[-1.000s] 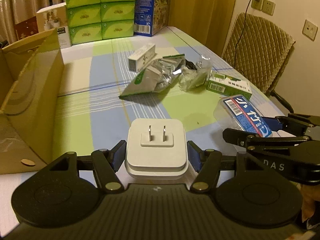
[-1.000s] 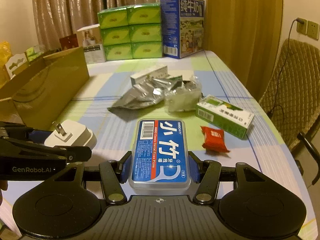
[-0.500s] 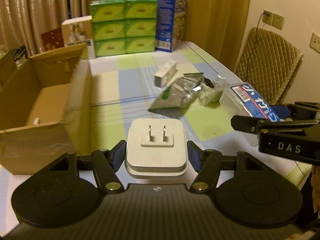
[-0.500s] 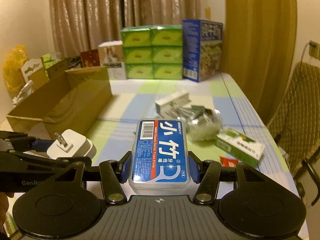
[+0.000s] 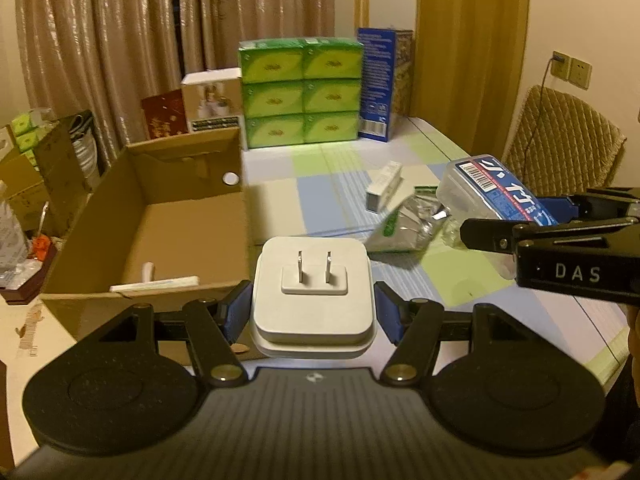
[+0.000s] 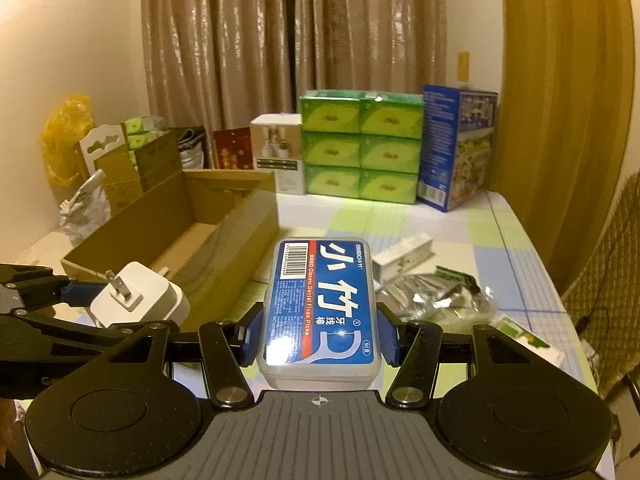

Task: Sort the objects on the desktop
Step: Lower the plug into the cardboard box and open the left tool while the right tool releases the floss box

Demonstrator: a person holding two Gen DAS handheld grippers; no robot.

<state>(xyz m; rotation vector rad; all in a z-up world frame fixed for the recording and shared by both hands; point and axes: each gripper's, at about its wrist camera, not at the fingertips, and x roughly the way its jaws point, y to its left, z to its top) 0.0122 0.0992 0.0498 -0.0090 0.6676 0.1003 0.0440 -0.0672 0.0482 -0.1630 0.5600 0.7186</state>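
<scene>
My left gripper (image 5: 313,312) is shut on a white plug adapter (image 5: 313,300), prongs facing forward, held in the air near the front right corner of an open cardboard box (image 5: 160,216). The right wrist view shows the same adapter (image 6: 138,300) at lower left. My right gripper (image 6: 320,336) is shut on a clear box of dental floss picks (image 6: 320,304) with a blue label, held above the table. That floss box (image 5: 492,196) also appears at the right of the left wrist view. A white stick-like item (image 5: 160,283) lies inside the cardboard box.
On the checked tablecloth (image 5: 320,200) lie a small white carton (image 5: 384,188), a silver foil pouch (image 5: 404,224) and a green-white carton (image 6: 528,340). Green tissue packs (image 5: 300,92) and a blue carton (image 5: 380,84) stand at the back. A quilted chair (image 5: 560,136) is at right.
Both grippers have risen and swung left toward the cardboard box, each still holding its object. The box's inside has come into view.
</scene>
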